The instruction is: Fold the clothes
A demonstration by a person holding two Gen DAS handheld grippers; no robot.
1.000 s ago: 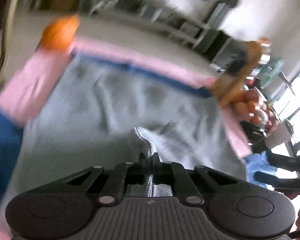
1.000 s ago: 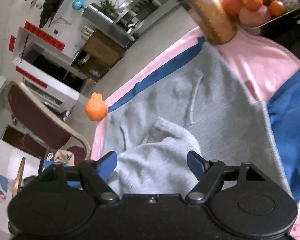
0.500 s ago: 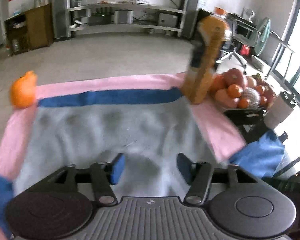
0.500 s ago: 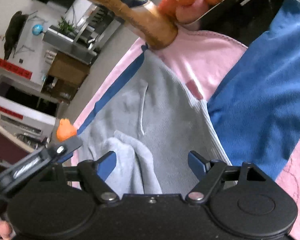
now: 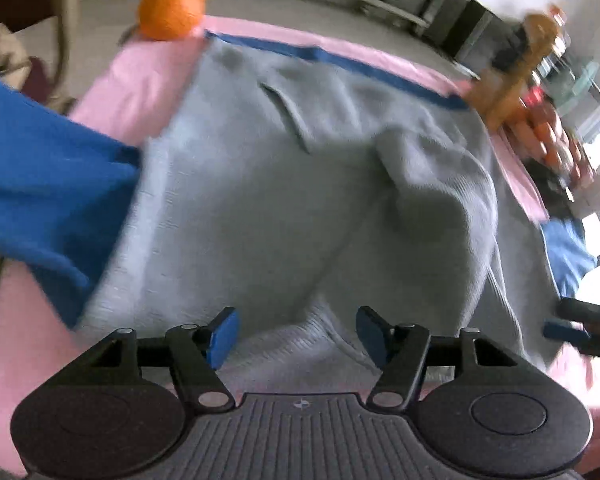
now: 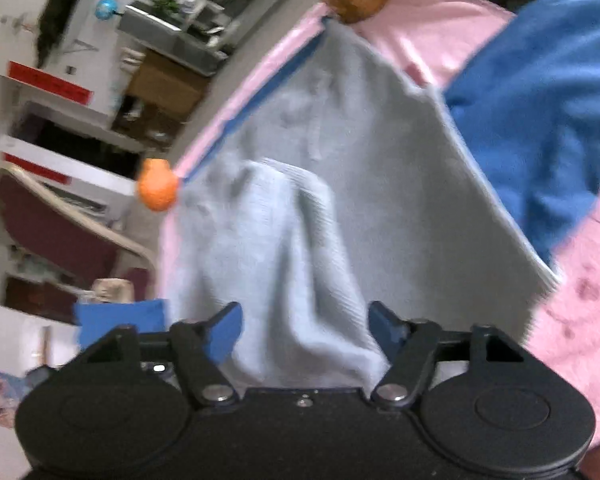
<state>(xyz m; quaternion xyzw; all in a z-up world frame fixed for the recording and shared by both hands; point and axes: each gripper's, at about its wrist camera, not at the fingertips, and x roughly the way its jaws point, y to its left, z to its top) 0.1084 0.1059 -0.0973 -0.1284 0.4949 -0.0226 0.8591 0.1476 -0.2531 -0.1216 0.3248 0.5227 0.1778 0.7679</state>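
A grey knitted sweater (image 5: 268, 184) lies spread on a pink cloth (image 5: 140, 80) over the table. One sleeve (image 5: 432, 184) is folded across its body and forms a raised hump. My left gripper (image 5: 296, 334) is open just above the sweater's near hem, with nothing between its fingers. In the right wrist view the same sweater (image 6: 380, 184) shows with the folded sleeve (image 6: 276, 248) running toward the camera. My right gripper (image 6: 305, 330) is open over the sleeve's near end, holding nothing.
Blue garments lie at both sides of the sweater (image 5: 40, 184) (image 6: 540, 112). An orange toy (image 5: 172, 8) sits at the cloth's far corner. A tan bottle-like object (image 5: 512, 76) and a tray of fruit (image 5: 552, 136) stand at the far right. A chair (image 6: 60, 224) is beyond the table.
My left gripper, shut on the sleeve a second ago, has let it go and stands open. Both cameras have swung; the sleeve now rests folded across the sweater.
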